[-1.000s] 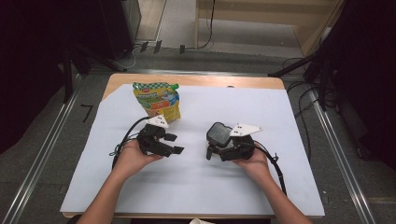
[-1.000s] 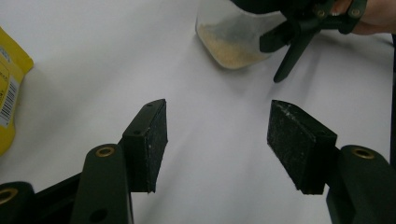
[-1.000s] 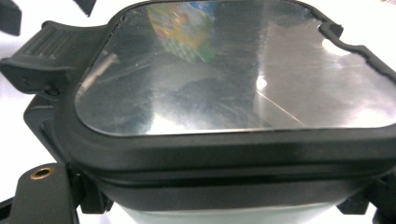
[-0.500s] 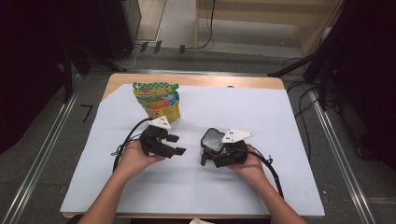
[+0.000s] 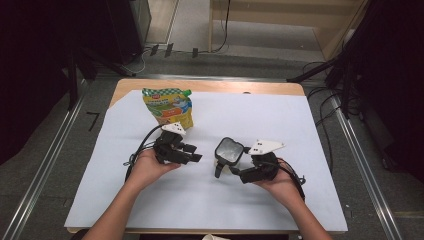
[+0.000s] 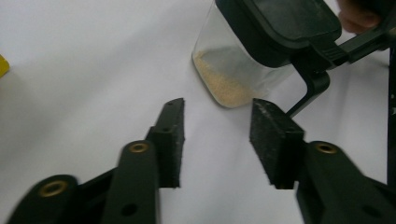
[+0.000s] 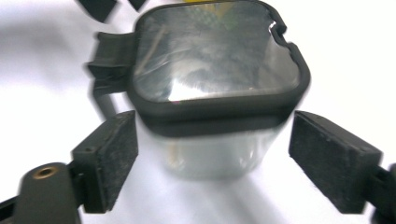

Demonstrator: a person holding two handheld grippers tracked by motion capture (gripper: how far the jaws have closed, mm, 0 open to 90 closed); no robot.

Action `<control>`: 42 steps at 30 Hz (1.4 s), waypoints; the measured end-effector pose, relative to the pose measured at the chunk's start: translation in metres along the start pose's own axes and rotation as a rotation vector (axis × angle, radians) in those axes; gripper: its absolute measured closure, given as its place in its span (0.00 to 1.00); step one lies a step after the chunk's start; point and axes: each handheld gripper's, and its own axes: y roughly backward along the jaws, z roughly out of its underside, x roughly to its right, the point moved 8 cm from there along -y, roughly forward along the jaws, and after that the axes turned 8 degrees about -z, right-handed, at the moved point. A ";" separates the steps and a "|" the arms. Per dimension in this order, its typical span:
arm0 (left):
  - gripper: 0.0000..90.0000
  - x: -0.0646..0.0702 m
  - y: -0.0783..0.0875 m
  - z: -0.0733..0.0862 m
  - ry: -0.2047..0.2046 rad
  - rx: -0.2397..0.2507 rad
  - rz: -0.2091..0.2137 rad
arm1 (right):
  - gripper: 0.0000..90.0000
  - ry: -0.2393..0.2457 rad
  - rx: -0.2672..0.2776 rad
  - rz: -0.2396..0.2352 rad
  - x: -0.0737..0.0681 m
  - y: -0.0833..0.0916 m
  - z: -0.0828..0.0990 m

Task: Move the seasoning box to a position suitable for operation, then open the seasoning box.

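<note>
- Fingers of the left gripper point(image 5: 192, 152) stand partly apart with only bare table between the pads; they have just been closing, and nothing is caught between them.
- Seen in the left gripper view, its two black pads point(image 6: 170, 140) point across the white sheet point(image 6: 93, 70) toward a clear container point(image 6: 233, 74), which lies just beyond their tips and apart from them.
- Left hand point(image 5: 150, 167) rests on the sheet in the high view, with the gripper's cable looping out to its left side.
- Behind that hand stands a yellow-and-green pouch point(image 5: 167, 106), upright near the far edge of the sheet, well apart from the container.
- Between the two hands sits the clear container point(image 5: 229, 150), topped by a dark-rimmed lid point(image 7: 217, 56) with a latch tab on one side; a thin layer of pale, sandy grains point(image 6: 219, 81) lies in its bottom.
- Right gripper point(image 5: 225, 167) reaches in from the right, and its pads point(image 7: 114, 154) stand wide on either side of the container's body in the right gripper view, each a little clear of the wall; the picture is blurred, but I see no pad pressing.
- Right hand point(image 5: 277, 182) holds that gripper low over the sheet, its grey three-cornered plate point(image 5: 266, 146) lying just right of the container.
- White sheet covers most of the wooden table point(image 5: 210, 86), whose bare strip shows along the far edge.
</note>
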 end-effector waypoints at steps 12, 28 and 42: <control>0.90 0.004 -0.006 -0.004 -0.031 -0.021 0.057 | 0.50 -0.038 -0.005 0.040 0.000 0.026 0.008; 1.00 0.010 -0.029 -0.023 -0.043 -0.030 0.106 | 0.99 -0.185 0.025 0.045 0.011 0.023 0.008; 1.00 0.016 -0.035 -0.023 -0.061 -0.033 0.082 | 1.00 -0.191 -0.004 0.058 0.009 0.014 0.010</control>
